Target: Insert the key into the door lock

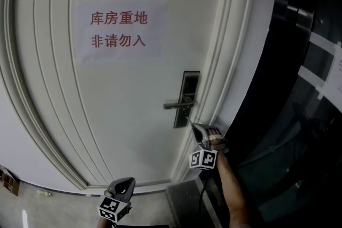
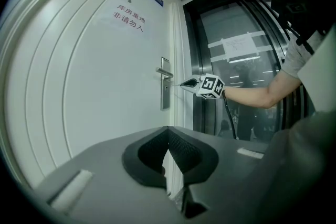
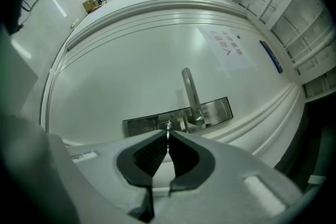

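Right gripper (image 3: 168, 136) clenched on key (image 3: 168, 127), key's length level, tip toward lock plate (image 3: 140, 125), left gripper (image 2: 168, 134) clenched empty.

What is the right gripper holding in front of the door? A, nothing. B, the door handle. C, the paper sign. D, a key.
D: the right gripper has its jaws pinched on a thin metal key pointed at the lock plate by the handle.

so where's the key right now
In the right gripper view the key is pinched in the right hand-held gripper, its tip at the lock plate beside the lever handle, near the right edge of the door in the head view.
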`<state>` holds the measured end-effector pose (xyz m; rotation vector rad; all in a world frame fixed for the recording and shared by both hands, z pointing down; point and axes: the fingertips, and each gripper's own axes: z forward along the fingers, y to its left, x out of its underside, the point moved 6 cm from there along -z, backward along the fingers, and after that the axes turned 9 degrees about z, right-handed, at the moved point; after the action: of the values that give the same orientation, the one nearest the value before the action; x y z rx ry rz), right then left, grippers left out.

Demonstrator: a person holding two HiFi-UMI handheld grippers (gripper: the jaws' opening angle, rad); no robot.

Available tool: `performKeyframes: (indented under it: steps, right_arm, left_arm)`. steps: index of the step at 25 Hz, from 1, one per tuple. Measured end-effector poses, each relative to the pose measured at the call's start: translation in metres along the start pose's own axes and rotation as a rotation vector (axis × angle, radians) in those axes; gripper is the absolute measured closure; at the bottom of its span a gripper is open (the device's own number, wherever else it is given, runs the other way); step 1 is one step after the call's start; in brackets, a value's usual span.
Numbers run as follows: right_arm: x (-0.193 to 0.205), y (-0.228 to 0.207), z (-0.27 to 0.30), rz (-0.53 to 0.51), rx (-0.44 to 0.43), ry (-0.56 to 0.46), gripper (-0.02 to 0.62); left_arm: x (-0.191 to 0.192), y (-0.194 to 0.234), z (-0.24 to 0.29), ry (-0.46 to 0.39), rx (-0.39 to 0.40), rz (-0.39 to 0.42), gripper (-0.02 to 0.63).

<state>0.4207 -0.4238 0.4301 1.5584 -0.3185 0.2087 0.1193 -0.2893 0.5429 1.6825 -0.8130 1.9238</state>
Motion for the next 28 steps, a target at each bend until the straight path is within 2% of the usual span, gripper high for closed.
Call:
performKeyframes:
  steps: [7,14,28]
  right_arm:
    - [0.007,0.004,0.026,-0.044,-0.012,0.02,0.584]
    - [0.006,0.0,0.041,-0.045,-0.007,0.037,0.584]
    - [0.006,-0.004,0.053,-0.082,-0.015,0.077,0.584]
  left_arm:
    - [0.005,0.007,-0.004,0.012,-0.039,-0.012,0.604]
    - [0.007,0.021,-0.008,0.016,-0.08,-0.02,0.604]
    - [0.011,0.032,-0.005,0.017,-0.095,-0.036,0.604]
